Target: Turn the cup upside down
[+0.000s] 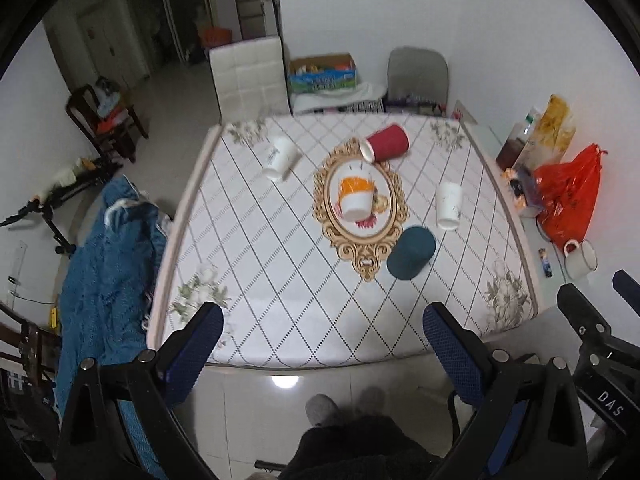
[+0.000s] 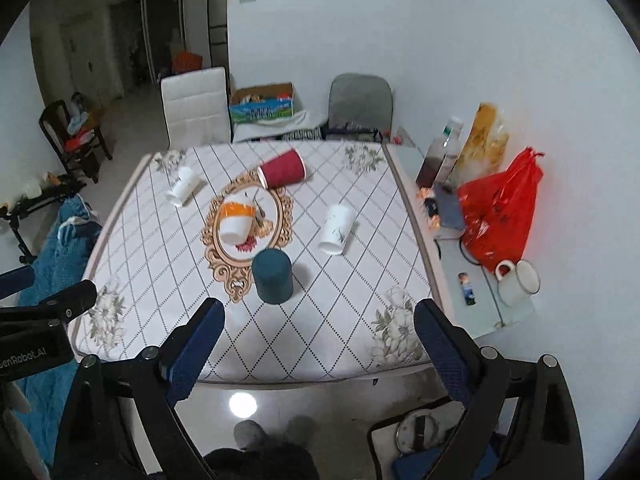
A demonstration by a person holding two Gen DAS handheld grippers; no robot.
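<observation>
Both tongs are hanging apart, gripping nothing, short of the counter (image 1: 256,248). Left tongs (image 1: 324,344): teal cup (image 1: 411,253) sitting ahead-right, mouth down. Right tongs (image 2: 320,340): same cup (image 2: 273,276) just ahead; only this view is showing a pot lid (image 2: 416,430) lying below.

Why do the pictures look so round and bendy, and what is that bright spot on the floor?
Both views use fisheye lenses: the table edges bow and the corners go black. The bright spot in the right wrist view is lamp glare on glossy tiles; the left wrist view shows it too.
</observation>
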